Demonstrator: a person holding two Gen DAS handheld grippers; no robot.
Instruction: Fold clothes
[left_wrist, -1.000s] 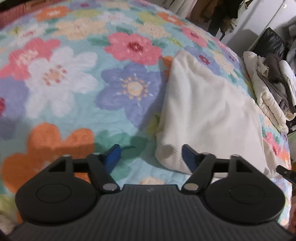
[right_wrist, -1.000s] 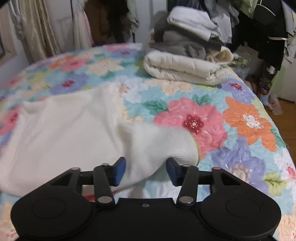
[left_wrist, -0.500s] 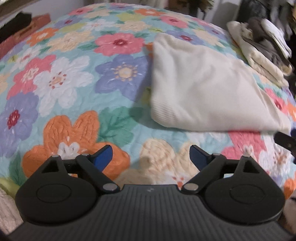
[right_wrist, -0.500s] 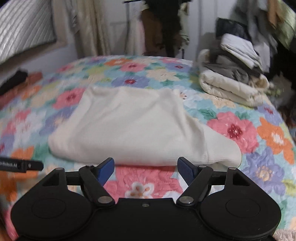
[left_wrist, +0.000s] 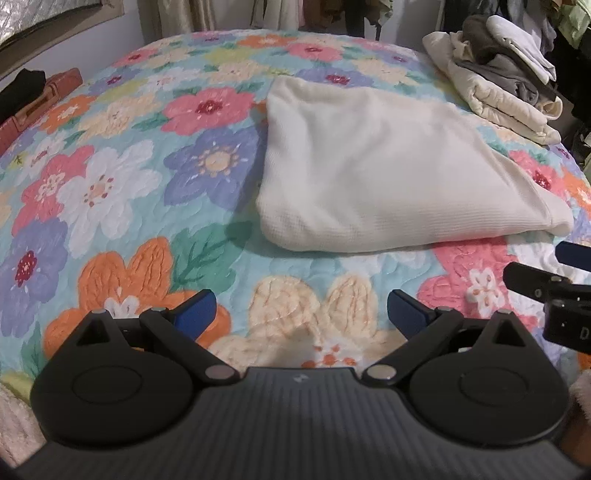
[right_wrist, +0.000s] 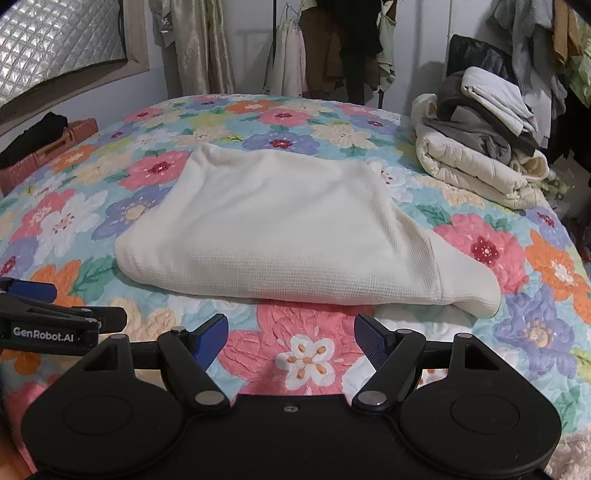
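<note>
Right wrist view: the cream garment (right_wrist: 288, 229) lies crosswise just ahead of the right gripper (right_wrist: 291, 338), jaws wide, empty. Left gripper (left_wrist: 301, 314), opening further and empty, faces its left end.

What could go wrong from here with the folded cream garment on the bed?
1. The cream garment has a sleeve end sticking out at its right; a further fold may trap it unevenly.
2. Both grippers are open and off the cloth; the left gripper, its jaws opening, is close beside the right gripper, so they may collide.
</note>
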